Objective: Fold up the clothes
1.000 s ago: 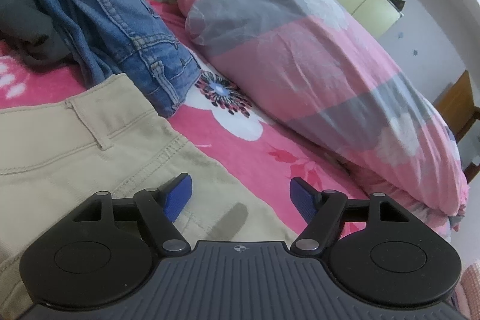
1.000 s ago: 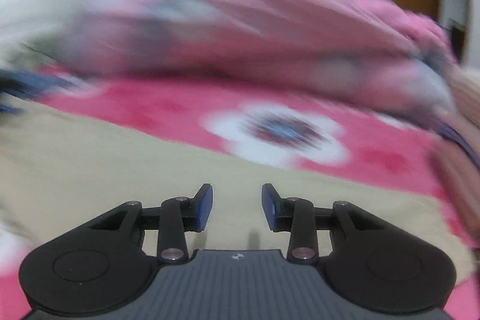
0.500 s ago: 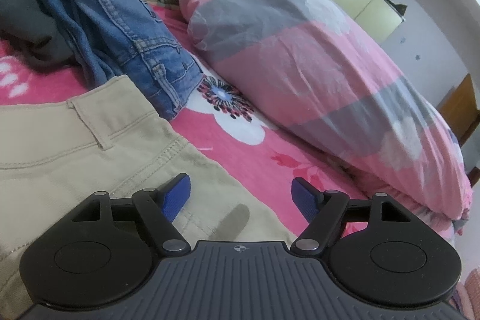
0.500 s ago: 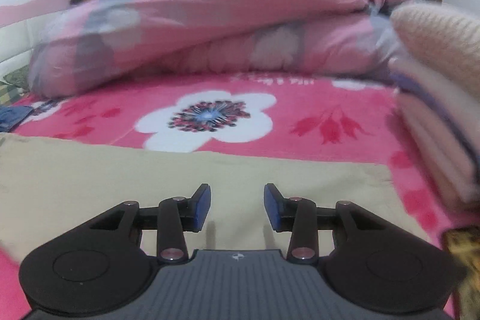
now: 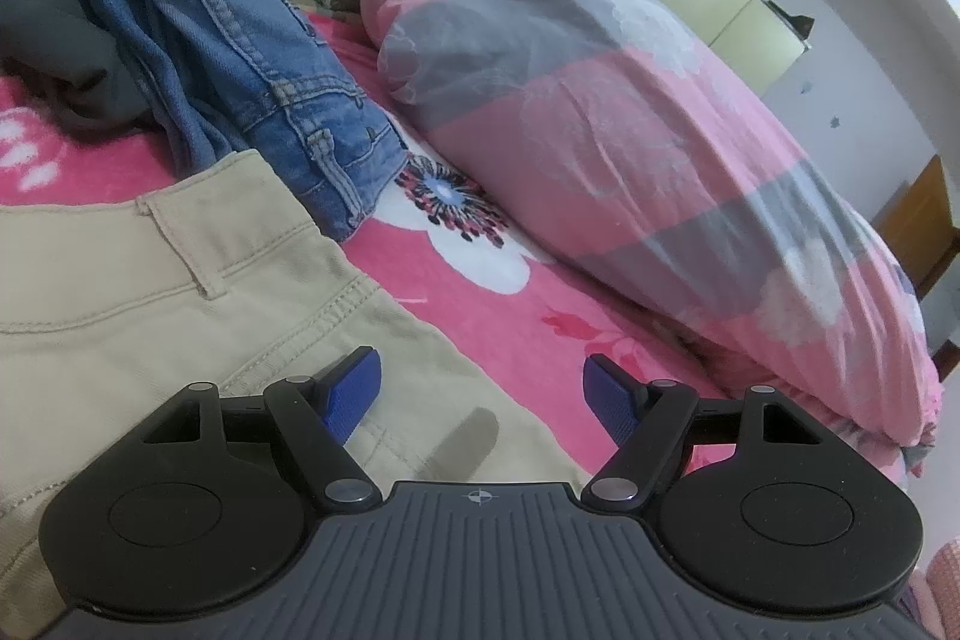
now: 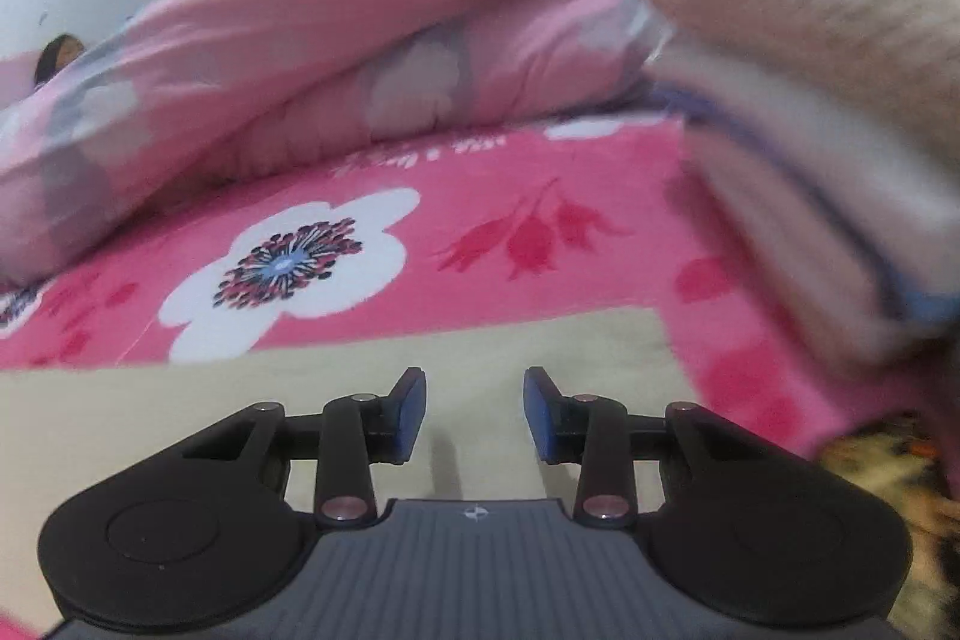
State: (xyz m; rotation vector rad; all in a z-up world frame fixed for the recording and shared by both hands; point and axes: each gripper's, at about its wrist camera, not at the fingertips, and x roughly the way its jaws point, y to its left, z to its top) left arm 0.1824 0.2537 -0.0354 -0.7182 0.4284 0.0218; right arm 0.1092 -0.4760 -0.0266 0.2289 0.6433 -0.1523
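Left tool (image 5: 482, 394): I read the jaws as spread wide with nothing between the blue pads. It hangs over the waistband end of the khaki trousers (image 5: 150, 304), with the trousers' long edge running diagonally beneath the gap. Beyond that edge lies a strip of bare pink floral bedspread (image 5: 510, 316), the nearest free surface. The strip is bounded ahead by the pink-and-grey quilt (image 5: 600, 130), under which a person lies, and at upper left by crumpled blue jeans (image 5: 240, 58) whose hem touches the trousers' corner. A dark grey garment (image 5: 54, 34) sits behind the jeans.

Right tool (image 6: 474, 412): I read the jaws as partly apart and closing, with no cloth between the pads. It hangs over the flat leg end of the trousers; the hem corner (image 6: 654, 322) lies just ahead and to the right. Open bedspread extends ahead of the hem up to the quilt. To the right, a stack of folded pale knitwear (image 6: 810, 130) stands near the hem corner, limiting room on that side.
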